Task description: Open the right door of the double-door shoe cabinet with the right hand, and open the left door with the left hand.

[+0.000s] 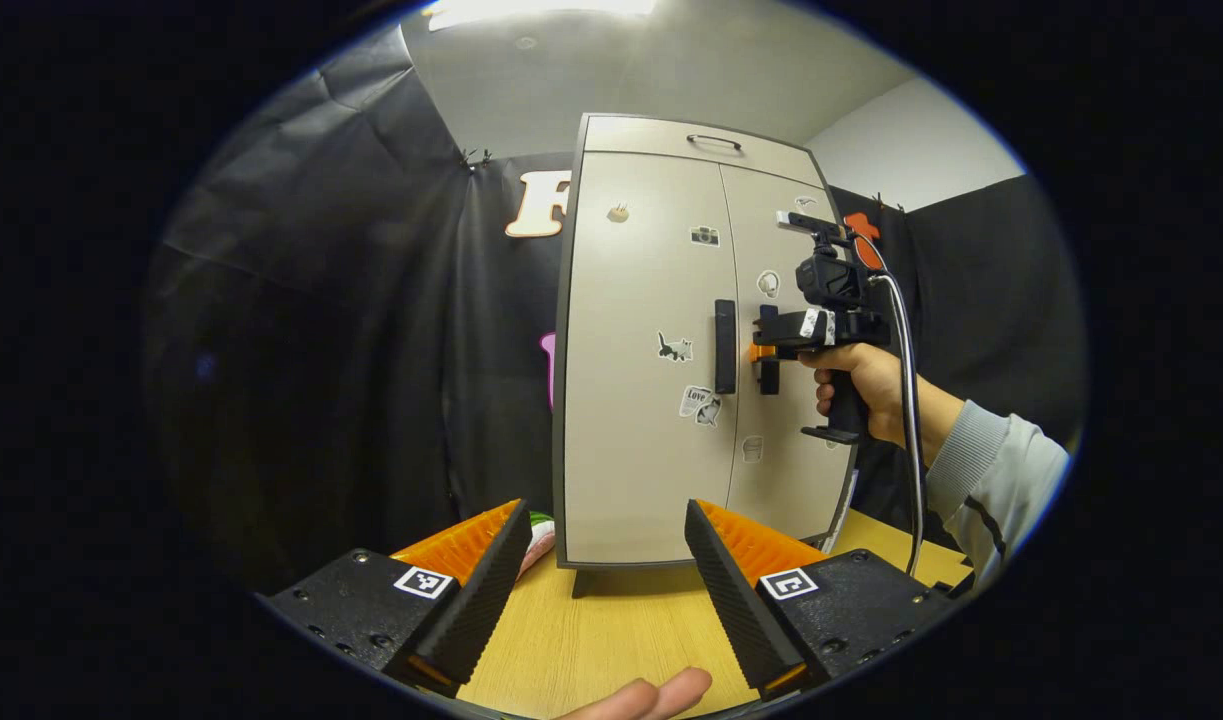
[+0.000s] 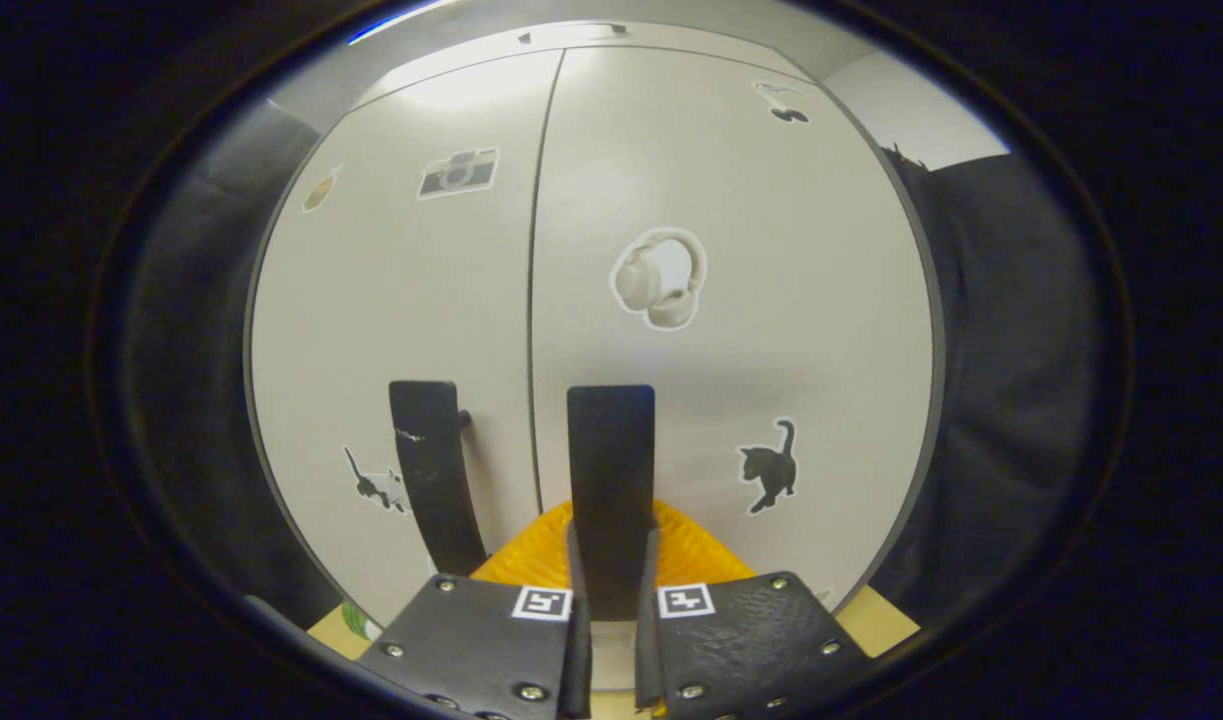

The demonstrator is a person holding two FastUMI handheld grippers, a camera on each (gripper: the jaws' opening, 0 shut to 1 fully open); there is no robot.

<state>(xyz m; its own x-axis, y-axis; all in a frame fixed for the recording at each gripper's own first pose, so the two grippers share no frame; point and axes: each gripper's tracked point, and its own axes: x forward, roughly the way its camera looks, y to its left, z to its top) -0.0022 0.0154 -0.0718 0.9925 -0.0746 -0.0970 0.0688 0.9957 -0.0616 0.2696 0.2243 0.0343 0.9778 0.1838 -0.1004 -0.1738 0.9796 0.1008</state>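
Both cabinet doors were closed; right grasp made.
Right gripper (image 2: 611, 600) fingers pinched the right door handle (image 2: 611, 480); left gripper (image 1: 606, 560) fingers were spread, far from the left door handle (image 1: 724, 346).

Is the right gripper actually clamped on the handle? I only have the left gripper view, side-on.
Observer: Yes. In the right gripper view the right gripper has a finger pressed on each side of the right door handle.
Operator: Door cracked open?
Observer: No. Seen head-on, the seam is thin and even, and the right door sits flush with the left door.
Operator: What's on the door behind the hand?
Observer: A black cat sticker, just to the right of the handle and clear of the gripper.
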